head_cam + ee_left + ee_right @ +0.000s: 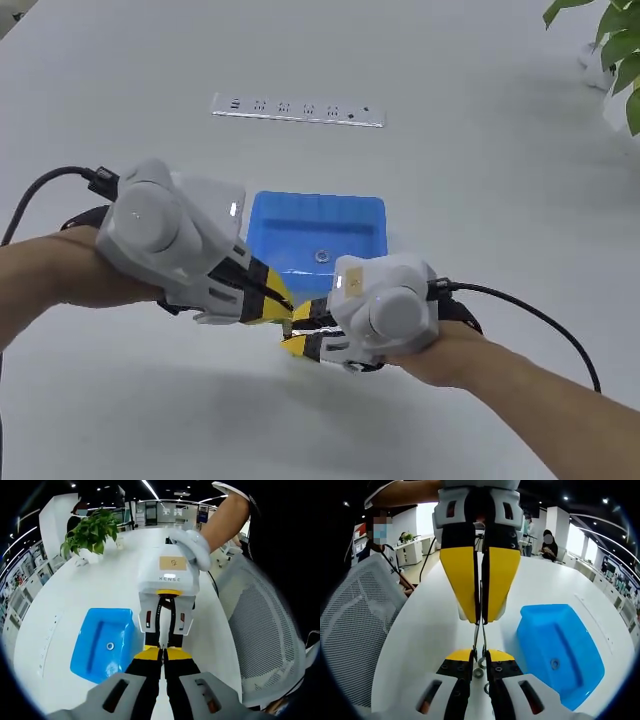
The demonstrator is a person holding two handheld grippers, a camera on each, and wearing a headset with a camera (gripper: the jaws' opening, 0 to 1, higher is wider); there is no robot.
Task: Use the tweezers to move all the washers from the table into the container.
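Note:
The blue container (300, 215) (95, 645) (565, 645) stands on the white table with one washer (321, 257) (110, 645) (554, 664) inside. Just in front of it my two grippers meet tip to tip. The left gripper (285, 305) (161, 655) (480, 617) is shut on thin metal tweezers (480, 635) (161, 641). These reach into the right gripper (295, 335) (480, 656) (161, 642), whose jaws stand close around their other end. Small washers (478, 673) lie on the table under the right gripper's jaws.
A white power strip (297, 110) lies behind the container. A potted plant (615, 50) (90, 532) stands at the far right corner. A mesh chair (260, 630) (360, 625) is beside the table's near edge. Black cables trail from both grippers.

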